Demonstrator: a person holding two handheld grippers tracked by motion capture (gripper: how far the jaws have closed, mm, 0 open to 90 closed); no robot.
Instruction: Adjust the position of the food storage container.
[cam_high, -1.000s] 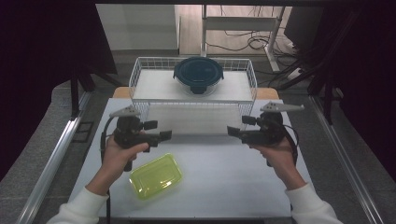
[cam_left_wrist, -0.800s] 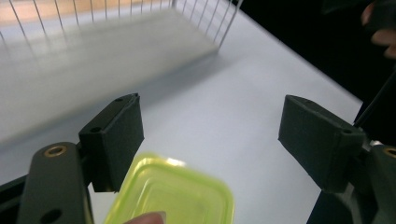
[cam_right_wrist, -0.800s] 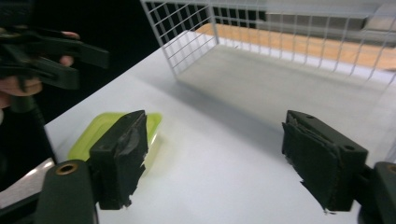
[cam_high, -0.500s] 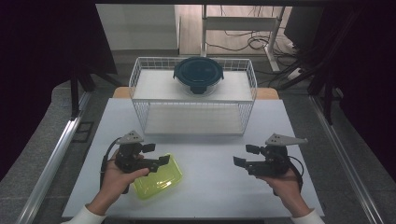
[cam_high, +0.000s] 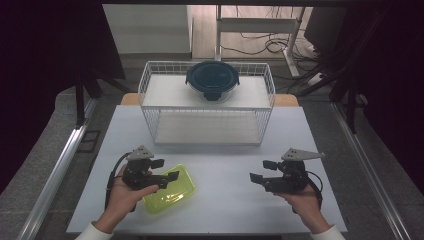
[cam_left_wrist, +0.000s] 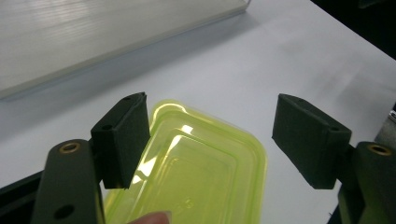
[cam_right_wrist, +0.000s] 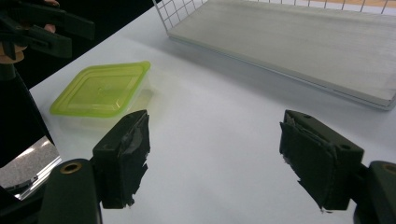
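The left gripper (cam_high: 167, 170) is held low over the white table (cam_high: 225, 200), with its 2 jaws spread wide. The jaws have just been closing slightly. A yellow-green lidded box (cam_high: 170, 190) lies flat on the table directly under and ahead of this gripper. In the left gripper view the box (cam_left_wrist: 196, 168) is seen between and below the 2 jaws, with one rounded corner pointing away from the gripper. The left-hand jaw in that view stands over the box's edge; contact cannot be confirmed, as the gap is hidden by the jaw itself. The right-hand jaw is clear of the box, over bare table. A fingertip (cam_left_wrist: 152, 218) is seen at the bottom edge of that view.

The right gripper (cam_high: 262, 171) is held near the table surface, well apart from the box, with its 2 jaws spread and nothing between them. Its jaws have just been closing a little. In the right gripper view the box (cam_right_wrist: 102, 88) is located ahead and to the left of the jaws, and the left gripper (cam_right_wrist: 42, 28) is seen beyond it.

A white wire rack (cam_high: 207, 107) stands on the table beyond both grippers. A round dark container (cam_high: 212, 80) with a lid rests on its upper shelf.
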